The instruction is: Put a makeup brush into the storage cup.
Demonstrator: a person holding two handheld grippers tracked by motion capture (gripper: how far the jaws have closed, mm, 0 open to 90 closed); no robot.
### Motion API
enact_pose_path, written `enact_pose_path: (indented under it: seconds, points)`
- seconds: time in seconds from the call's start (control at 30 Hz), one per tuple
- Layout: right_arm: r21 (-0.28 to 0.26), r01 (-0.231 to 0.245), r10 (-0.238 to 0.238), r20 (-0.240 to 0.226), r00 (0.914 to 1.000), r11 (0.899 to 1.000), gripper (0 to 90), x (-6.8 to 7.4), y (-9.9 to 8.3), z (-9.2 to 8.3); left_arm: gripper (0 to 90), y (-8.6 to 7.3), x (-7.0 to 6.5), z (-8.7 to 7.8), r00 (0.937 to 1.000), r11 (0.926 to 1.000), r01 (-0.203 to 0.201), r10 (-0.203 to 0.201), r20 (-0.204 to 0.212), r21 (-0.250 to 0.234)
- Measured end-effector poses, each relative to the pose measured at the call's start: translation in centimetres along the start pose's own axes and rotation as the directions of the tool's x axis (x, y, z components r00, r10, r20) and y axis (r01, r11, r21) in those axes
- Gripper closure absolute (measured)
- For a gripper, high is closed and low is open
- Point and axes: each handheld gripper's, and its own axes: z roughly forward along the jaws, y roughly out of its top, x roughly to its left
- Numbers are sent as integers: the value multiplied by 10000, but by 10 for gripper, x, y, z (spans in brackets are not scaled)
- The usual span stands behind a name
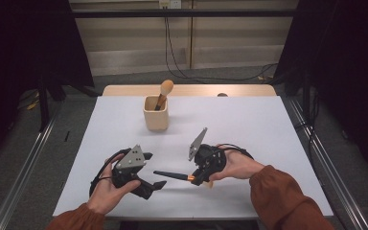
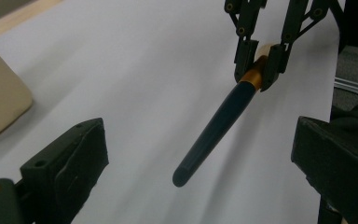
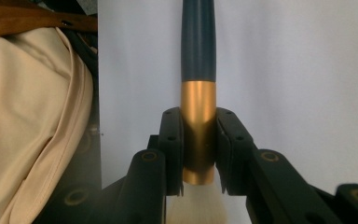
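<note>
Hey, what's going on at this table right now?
A person holds a two-jaw tool in each hand over a white table. The right tool is clamped on the gold ferrule of a makeup brush, holding it above the table with its dark handle pointing toward the left tool, whose jaws stand open close to the handle's tip. A wooden cup farther back already holds another brush. It looks like a handover between the tools.

The right tongs (image 3: 198,144) clamp a brush's gold ferrule (image 3: 198,126). Its dark handle (image 3: 198,39) points away over the white counter (image 3: 298,70).
</note>
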Motion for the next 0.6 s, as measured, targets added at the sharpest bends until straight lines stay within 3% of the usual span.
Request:
enact_pose_path:
  seconds: [0.23, 0.4, 0.6]
  points:
    - [245, 193, -191, -68, 9998, 9995, 746, 0, 7, 2, 42, 4, 2, 8, 9958, 9987, 75, -120, 908, 496]
    - [413, 364, -360, -104, 9993, 9985, 746, 0, 12, 3, 46, 9, 3, 11, 9909, 9968, -135, 28, 1349, 782]
    - [635, 628, -618, -169, 9979, 9960, 746, 2, 15, 4, 52, 17, -1, 16, 9844, 9883, -390, 126, 1754, 1475]
